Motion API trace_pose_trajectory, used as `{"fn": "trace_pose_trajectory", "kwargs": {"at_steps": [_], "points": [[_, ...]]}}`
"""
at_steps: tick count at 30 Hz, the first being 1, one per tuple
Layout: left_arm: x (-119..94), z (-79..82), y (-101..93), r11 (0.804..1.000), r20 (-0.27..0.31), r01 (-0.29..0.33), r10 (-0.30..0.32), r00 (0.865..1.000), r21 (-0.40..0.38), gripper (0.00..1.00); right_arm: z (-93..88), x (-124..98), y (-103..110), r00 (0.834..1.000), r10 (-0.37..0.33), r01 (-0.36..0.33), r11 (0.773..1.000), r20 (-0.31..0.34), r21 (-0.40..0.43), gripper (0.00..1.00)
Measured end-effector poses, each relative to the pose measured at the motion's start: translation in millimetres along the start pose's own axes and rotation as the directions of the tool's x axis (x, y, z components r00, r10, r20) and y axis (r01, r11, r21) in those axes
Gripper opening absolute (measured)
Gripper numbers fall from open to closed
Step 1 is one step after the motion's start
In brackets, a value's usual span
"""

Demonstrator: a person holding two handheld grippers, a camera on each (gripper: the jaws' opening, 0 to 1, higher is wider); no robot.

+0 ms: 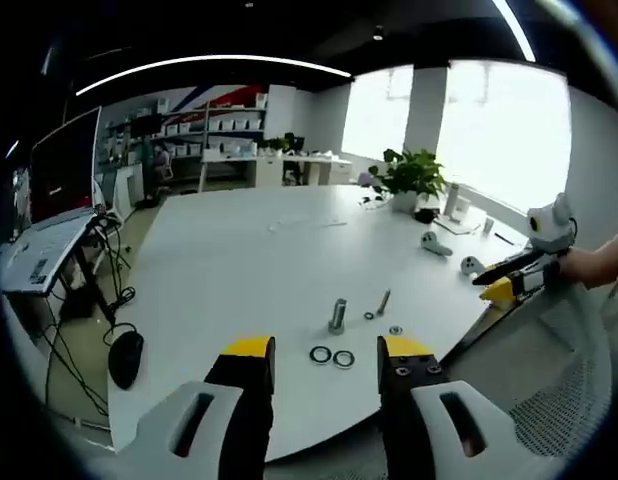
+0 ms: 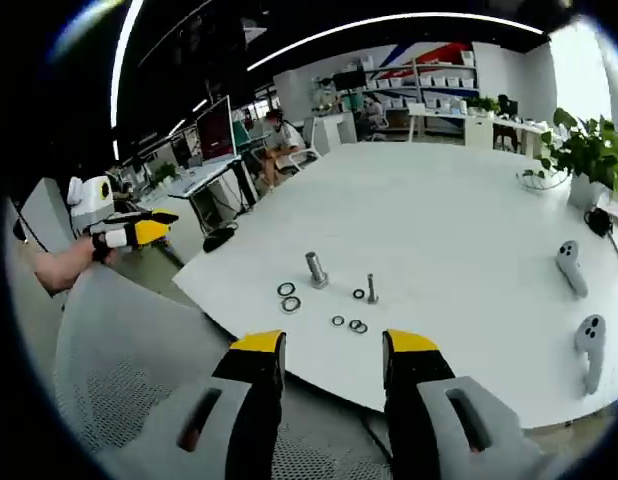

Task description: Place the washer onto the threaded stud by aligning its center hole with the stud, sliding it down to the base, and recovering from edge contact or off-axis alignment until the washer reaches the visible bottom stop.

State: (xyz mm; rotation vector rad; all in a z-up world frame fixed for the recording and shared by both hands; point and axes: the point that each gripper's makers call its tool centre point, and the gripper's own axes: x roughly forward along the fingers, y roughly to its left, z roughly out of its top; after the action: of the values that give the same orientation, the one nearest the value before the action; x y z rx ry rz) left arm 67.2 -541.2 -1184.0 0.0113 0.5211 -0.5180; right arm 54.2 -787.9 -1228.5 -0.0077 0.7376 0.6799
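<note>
We held both claws, left (image 1: 327, 362) and right (image 2: 333, 352), wide open and empty off the desk (image 2: 459, 230) edge. Ahead stood the stud (image 2: 371, 288), a thick bolt (image 2: 316, 269) beside it, washers (image 2: 289, 297) scattered between, nothing blocking.

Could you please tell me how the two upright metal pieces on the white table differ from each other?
The thick stud is wider and stands on a broad base; the thin bolt is slender. Two large washers lie beside the stud, smaller washers near the bolt. Both are grey metal, upright and bare.

White table (image 2: 469, 200) bearing threaded stud (image 2: 316, 268), washers (image 2: 288, 296), controllers (image 2: 570, 266)
</note>
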Motion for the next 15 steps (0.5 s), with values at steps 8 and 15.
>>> {"fn": "trace_pose_trajectory", "kwargs": {"at_steps": [8, 15], "points": [[-0.9, 0.6, 1.5, 1.000, 0.004, -0.003, 0.003, 1.000, -0.009, 0.35, 0.4, 0.1, 1.4, 1.000, 0.010, -0.010, 1.000, 0.003, 0.023, 0.34], [-1.7, 0.7, 3.5, 1.000, 0.008, -0.016, 0.016, 1.000, -0.001, 0.34, 1.0, -0.5, 1.6, 1.000, 0.015, -0.015, 0.999, 0.014, 0.034, 0.34]]}}
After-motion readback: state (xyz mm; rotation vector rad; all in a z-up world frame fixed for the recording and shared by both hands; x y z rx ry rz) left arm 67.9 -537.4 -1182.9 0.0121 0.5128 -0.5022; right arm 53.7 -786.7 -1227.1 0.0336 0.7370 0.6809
